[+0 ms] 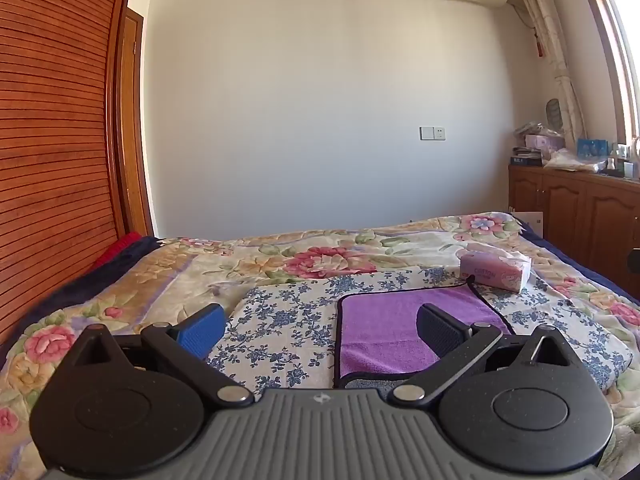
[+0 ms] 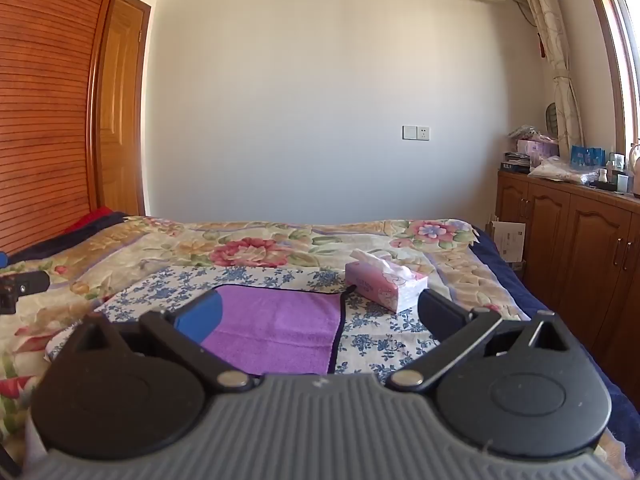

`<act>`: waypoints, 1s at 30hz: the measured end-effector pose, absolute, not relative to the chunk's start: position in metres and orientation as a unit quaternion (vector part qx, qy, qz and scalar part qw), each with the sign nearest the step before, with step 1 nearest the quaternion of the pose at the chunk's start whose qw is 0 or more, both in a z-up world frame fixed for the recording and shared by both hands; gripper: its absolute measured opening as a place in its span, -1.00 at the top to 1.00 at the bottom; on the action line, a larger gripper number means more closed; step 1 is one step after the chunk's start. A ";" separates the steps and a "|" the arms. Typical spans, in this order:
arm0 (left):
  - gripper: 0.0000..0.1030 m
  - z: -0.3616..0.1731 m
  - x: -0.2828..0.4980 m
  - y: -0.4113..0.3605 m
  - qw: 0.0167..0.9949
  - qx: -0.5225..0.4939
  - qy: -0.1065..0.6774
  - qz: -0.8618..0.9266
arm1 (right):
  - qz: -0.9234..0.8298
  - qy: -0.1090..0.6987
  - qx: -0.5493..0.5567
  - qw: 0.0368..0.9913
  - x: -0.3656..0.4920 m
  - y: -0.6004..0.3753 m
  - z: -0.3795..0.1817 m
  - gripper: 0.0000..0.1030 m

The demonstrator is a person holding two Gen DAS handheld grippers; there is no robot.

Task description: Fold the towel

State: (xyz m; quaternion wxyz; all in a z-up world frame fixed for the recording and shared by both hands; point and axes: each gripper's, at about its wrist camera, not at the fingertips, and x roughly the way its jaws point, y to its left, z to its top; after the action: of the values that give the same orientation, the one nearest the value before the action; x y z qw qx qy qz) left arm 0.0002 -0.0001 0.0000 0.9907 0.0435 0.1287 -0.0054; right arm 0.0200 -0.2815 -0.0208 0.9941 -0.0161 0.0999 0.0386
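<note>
A purple towel [image 1: 384,328] with a dark hem lies on a blue-flowered cloth [image 1: 288,320] on the bed. Its near part looks folded over, with a grey underside at the near edge. My left gripper [image 1: 320,330] is open and empty, above the towel's left edge. In the right wrist view the same towel [image 2: 280,324] lies flat. My right gripper [image 2: 320,320] is open and empty, above the towel's right edge. The towel's near edge is hidden behind both gripper bodies.
A pink tissue box [image 2: 384,284] stands just beyond the towel's far right corner. The bed has a floral blanket [image 1: 320,256]. A slatted wooden wardrobe [image 1: 52,140] is on the left. Wooden cabinets [image 2: 580,248] with clutter on top line the right wall.
</note>
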 end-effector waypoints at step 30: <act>-1.00 0.000 0.000 0.000 0.991 0.044 0.125 -0.005 | 0.039 0.097 -0.016 0.994 0.020 -0.281 -0.022 -1.00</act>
State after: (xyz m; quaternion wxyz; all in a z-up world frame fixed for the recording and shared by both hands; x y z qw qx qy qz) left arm -0.0002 -0.0001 -0.0004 0.9912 0.0436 0.1249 -0.0051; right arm 0.0202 -0.2814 -0.0216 0.9944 -0.0164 0.0966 0.0387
